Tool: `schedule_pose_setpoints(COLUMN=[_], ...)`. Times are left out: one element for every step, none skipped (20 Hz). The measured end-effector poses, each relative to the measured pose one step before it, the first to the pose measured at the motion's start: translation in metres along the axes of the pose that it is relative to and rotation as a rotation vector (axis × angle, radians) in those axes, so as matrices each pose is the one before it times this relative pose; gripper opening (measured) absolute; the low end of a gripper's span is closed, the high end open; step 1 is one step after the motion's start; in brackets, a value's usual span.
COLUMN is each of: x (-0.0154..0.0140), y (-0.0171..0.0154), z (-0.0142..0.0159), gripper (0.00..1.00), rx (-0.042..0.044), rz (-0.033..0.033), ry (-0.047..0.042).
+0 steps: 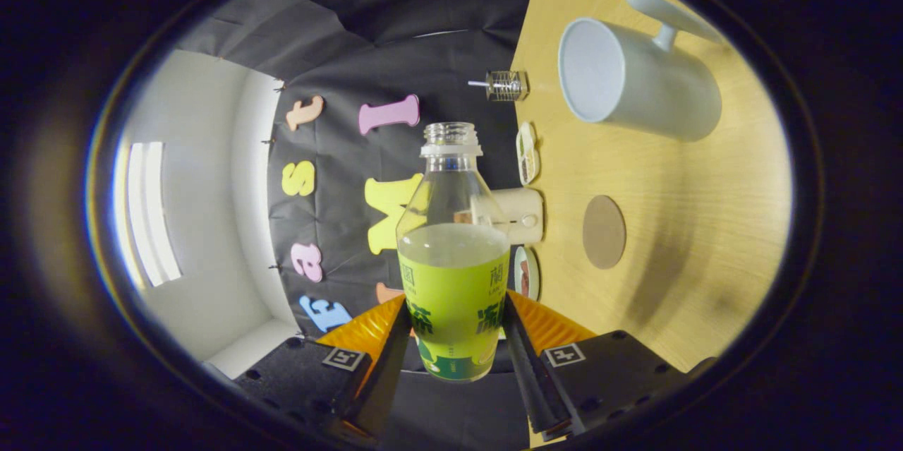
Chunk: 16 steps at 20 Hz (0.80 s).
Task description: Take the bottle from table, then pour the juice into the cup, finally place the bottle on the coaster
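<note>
A clear plastic bottle with a green label (452, 253) is held between the two fingers of the gripper (455, 338), both of which press against its labelled lower body, so the gripper is clenched on it. The bottle is uncapped, and pale juice is seen filling it to roughly the top of the label, with the neck empty above. The whole view is rolled on its side, so that the light wooden table (677, 225) stands like a wall to the right of the fingers. On that table, beyond the fingers and to their right, a round brown coaster (604, 231) lies flat and bare. Farther ahead, a white ceramic cup with a handle (635, 80) is seen with its open mouth turned toward the bottle, well apart from the bottle's neck. Along the table's far edge a small glass jar (505, 85) and a cream cylindrical container (518, 215) are seen behind the bottle.
</note>
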<state>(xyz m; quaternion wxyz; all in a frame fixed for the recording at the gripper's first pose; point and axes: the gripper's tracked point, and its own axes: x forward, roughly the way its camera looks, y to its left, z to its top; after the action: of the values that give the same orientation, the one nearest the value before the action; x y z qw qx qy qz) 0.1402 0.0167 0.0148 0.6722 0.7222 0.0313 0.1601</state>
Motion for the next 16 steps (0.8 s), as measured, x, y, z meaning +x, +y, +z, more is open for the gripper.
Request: schedule_pose_setpoints(x=[-0.00121,0.00113,0.0,0.00102,-0.00017,-0.00021,-0.00056,0.00184,-0.00092,0.00143,-0.00099,-0.00069,-0.00032,0.0,0.00048,-0.00075], y=[0.00302,0.00201,-0.00008,-0.00056,0.00194,0.00214,0.00071,0.00024,0.00148,0.00111,0.00175,0.00202,0.00198,0.00132,0.00248,0.00177], z=[0.00225,0.00232,0.00158,0.00158,0.00066,0.00162,0.00095,0.00109,-0.00123,0.00032,-0.00054,0.00132,0.00039,0.00102,0.00114,0.00108], gripper=[0.77,0.77,0.77,0.77,0.77,0.77,0.77,0.77,0.77,0.77,0.77,0.77,0.77,0.77,0.77,0.77], rx=[0.01922,0.01746,0.01394,0.01127,0.01378,0.01713,0.01944,0.02005,0.01905,0.01504,0.01025,0.00588,0.00094,0.00201,0.0067,0.00942], rz=[0.00681,0.00715,0.00247,0.00058,0.00427,0.00639,0.00164,0.00299,0.00433,0.00129,0.00577,0.0065,0.00338,0.002,0.00457,0.00557], ry=[-0.00698,-0.0046,-0.00578,-0.00645,-0.00461,-0.00491,-0.00833,-0.00515,-0.00238,-0.00229,-0.00139,-0.00463,0.00067,-0.0031,-0.00151,-0.00199])
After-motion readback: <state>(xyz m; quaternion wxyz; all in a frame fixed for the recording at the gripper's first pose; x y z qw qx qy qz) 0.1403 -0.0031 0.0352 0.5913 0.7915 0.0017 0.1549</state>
